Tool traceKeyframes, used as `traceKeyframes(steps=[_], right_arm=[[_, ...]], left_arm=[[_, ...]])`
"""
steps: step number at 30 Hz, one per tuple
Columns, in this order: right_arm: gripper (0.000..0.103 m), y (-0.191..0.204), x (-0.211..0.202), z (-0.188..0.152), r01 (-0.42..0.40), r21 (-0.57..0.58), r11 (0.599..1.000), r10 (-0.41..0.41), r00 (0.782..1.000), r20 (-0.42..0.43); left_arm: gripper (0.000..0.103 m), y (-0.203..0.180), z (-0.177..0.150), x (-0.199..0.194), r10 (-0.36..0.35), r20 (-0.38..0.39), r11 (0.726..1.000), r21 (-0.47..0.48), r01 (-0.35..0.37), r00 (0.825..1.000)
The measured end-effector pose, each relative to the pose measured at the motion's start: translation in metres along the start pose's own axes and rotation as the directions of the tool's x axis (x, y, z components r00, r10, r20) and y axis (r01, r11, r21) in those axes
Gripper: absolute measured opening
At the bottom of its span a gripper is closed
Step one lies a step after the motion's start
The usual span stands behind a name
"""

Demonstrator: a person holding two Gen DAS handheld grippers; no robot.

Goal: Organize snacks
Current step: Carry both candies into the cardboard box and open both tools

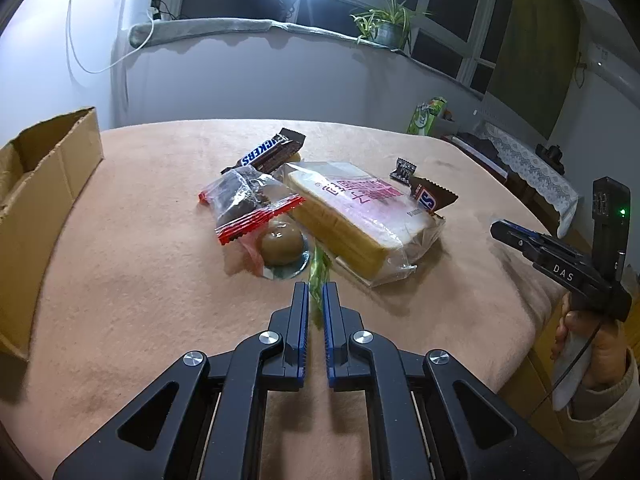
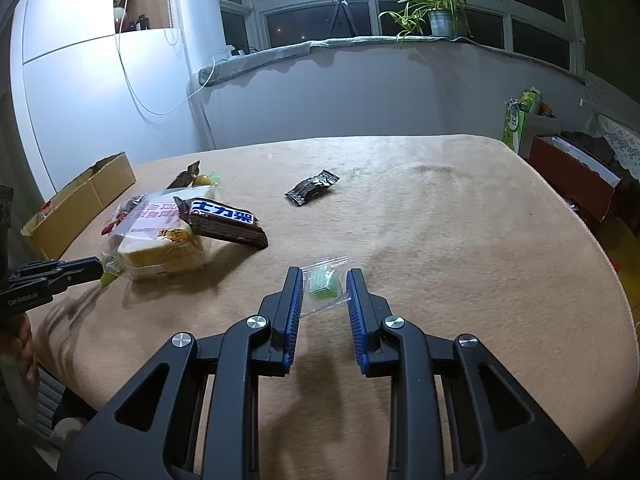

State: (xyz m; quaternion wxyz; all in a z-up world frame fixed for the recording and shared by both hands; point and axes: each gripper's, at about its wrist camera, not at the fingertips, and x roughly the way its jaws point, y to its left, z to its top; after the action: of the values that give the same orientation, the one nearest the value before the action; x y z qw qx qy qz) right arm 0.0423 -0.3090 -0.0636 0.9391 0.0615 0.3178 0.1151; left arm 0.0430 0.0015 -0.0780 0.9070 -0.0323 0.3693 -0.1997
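My left gripper [image 1: 316, 292] is shut on a thin green snack packet [image 1: 318, 276] at the near edge of a snack pile. The pile holds a bagged bread loaf [image 1: 356, 220], a red-edged clear bag of dark snacks [image 1: 248, 204], a round brown sweet [image 1: 281, 244] and two Snickers bars [image 1: 268, 152]. My right gripper [image 2: 323, 280] is open around a clear-wrapped green candy [image 2: 322, 284] that lies on the table. A Snickers bar [image 2: 224, 224] leans on the loaf [image 2: 160, 240].
A cardboard box [image 1: 44, 196] stands at the table's left edge, also in the right wrist view [image 2: 76, 204]. A small dark wrapped candy [image 2: 312, 190] lies mid-table. The table wears a peach cloth [image 1: 140, 280]. A red box [image 2: 568, 172] sits off the right side.
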Motion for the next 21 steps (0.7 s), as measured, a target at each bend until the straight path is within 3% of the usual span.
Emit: traceKeyframes(steps=[7,12,21], right_arm=[[0.024,0.002,-0.001,-0.003,-0.003,0.005,1.0,0.003,1.0,-0.003],[0.024,0.001,-0.004,-0.005,0.001,0.011,1.0,-0.001,1.0,0.0],[0.024,0.0,-0.012,-0.003,-0.006,0.03,1.0,0.005,1.0,0.029]], left_arm=[[0.006,-0.005,0.008,0.016,-0.03,-0.047,0.999,0.009,0.03,0.998],[0.006,-0.011,0.013,0.024,-0.014,-0.071,0.999,0.047,0.018,0.997],[0.004,-0.011,0.013,-0.004,0.038,0.01,0.998,0.043,-0.039,0.999]])
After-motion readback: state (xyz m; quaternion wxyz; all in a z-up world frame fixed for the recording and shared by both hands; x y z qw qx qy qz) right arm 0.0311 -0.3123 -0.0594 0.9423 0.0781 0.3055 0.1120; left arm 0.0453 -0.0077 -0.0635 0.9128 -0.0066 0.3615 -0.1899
